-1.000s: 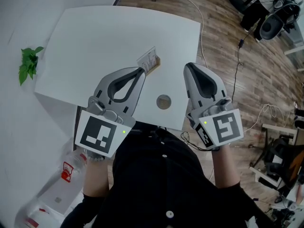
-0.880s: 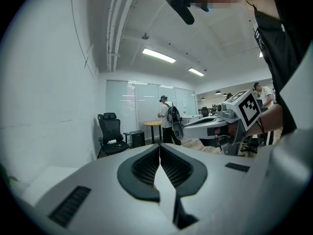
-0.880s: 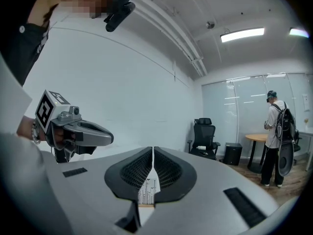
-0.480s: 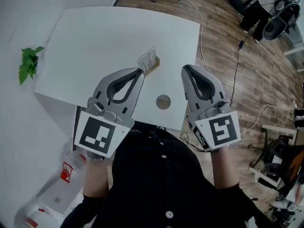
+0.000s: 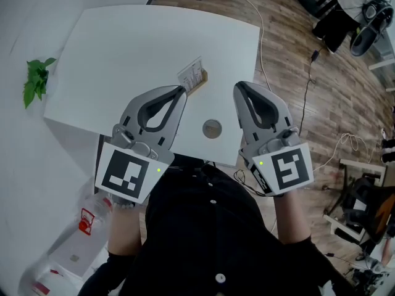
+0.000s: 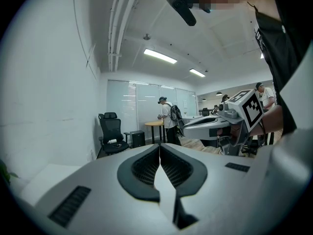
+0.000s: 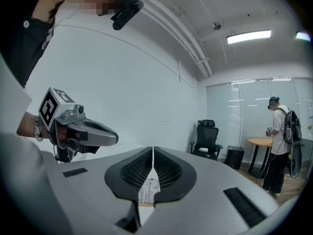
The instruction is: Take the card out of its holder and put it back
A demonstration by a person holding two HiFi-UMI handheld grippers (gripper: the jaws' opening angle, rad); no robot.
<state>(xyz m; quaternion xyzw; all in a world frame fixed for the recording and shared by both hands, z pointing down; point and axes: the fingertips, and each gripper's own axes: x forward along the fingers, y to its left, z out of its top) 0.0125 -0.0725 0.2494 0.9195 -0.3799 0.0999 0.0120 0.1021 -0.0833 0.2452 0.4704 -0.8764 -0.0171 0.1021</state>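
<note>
A white printed card (image 5: 191, 74) stands upright in a small wooden holder (image 5: 199, 86) near the middle of the white table (image 5: 123, 48). My left gripper (image 5: 181, 91) hovers just short of the holder on its near-left side, jaws shut and empty. My right gripper (image 5: 237, 86) is level with it to the right, a short gap from the holder, also shut with nothing held. In the right gripper view the card (image 7: 148, 192) shows through the opening below the closed pads, and the left gripper (image 7: 83, 131) is off to the left. The left gripper view shows closed pads (image 6: 160, 148) and the right gripper (image 6: 234, 119).
A round metal grommet (image 5: 212, 129) sits in the table between the grippers. A green plant (image 5: 35, 82) is off the table's left edge. Cables run over the wood floor (image 5: 308, 79) at right. An office chair (image 6: 111, 133) and standing people are in the far room.
The right gripper has drifted slightly left, toward the holder. The left gripper and the card have stayed almost where they were.
</note>
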